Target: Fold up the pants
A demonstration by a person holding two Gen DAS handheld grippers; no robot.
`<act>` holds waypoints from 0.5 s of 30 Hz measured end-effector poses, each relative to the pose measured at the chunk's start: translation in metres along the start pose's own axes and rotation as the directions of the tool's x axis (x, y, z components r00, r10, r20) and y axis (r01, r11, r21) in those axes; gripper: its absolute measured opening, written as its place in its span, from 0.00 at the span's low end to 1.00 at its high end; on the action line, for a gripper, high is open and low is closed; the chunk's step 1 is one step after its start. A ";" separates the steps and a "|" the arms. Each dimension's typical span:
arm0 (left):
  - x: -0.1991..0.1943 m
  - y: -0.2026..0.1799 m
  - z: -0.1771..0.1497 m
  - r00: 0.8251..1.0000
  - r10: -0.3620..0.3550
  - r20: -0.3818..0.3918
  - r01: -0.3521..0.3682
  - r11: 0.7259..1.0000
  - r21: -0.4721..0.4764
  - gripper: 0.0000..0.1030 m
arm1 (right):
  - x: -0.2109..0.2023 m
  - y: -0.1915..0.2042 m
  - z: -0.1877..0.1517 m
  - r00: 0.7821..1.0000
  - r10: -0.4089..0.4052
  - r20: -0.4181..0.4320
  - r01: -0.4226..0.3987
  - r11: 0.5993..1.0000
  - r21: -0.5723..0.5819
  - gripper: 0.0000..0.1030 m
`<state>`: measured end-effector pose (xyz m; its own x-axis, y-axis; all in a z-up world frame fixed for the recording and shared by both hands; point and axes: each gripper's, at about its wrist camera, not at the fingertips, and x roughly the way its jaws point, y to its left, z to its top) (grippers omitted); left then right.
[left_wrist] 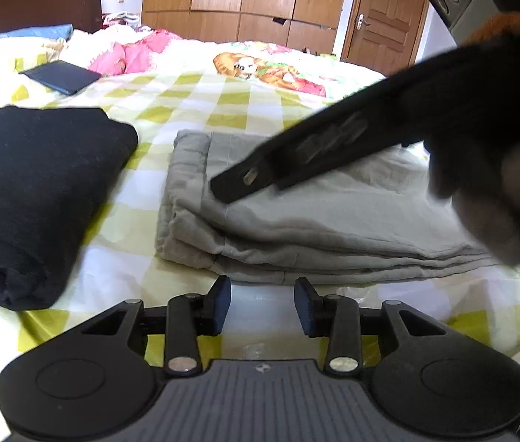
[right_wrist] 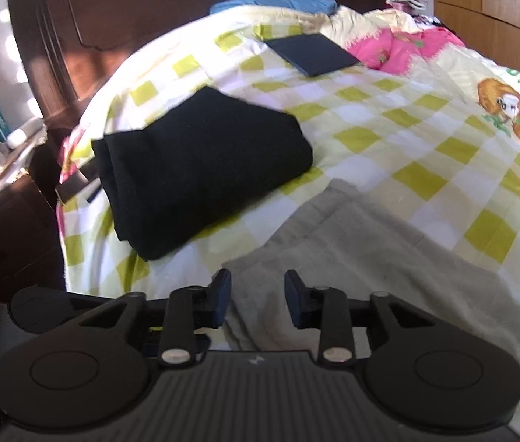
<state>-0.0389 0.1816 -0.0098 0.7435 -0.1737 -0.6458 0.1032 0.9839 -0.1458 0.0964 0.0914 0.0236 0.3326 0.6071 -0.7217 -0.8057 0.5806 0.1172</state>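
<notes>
Grey cotton pants point(left_wrist: 297, 221) folded flat on bed just ahead of my left fingers point(left_wrist: 262, 304); right fingers point(right_wrist: 257, 300) above them. Both pairs apart, empty. Looks nearly done.

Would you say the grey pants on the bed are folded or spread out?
Folded. The grey pants lie as a compact rectangle on the checked bedspread, with several stacked layers showing along the near edge.

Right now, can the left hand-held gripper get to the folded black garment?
Probably yes: the left hand-held gripper is open and empty, and only bare checked bedspread lies before the folded black garment.
</notes>
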 end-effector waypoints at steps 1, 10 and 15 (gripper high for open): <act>-0.004 0.000 0.001 1.000 -0.004 0.010 0.004 1.000 -0.003 0.50 | -0.004 -0.007 0.004 1.000 -0.009 0.013 0.009 1.000 -0.002 0.45; 0.011 0.016 0.026 0.997 -0.047 0.065 0.059 0.979 -0.194 0.55 | 0.049 -0.088 0.037 0.987 -0.018 -0.158 0.009 0.998 -0.062 0.45; 0.028 0.017 0.028 0.998 -0.055 0.024 0.059 0.964 -0.259 0.55 | 0.066 -0.092 0.038 0.968 0.097 -0.231 -0.121 0.988 -0.094 0.14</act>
<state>0.0022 0.1946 -0.0092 0.7521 -0.2263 -0.6190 -0.0276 0.9276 -0.3726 0.2109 0.0988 -0.0084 0.1308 0.5190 -0.8447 -0.8826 0.4490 0.1392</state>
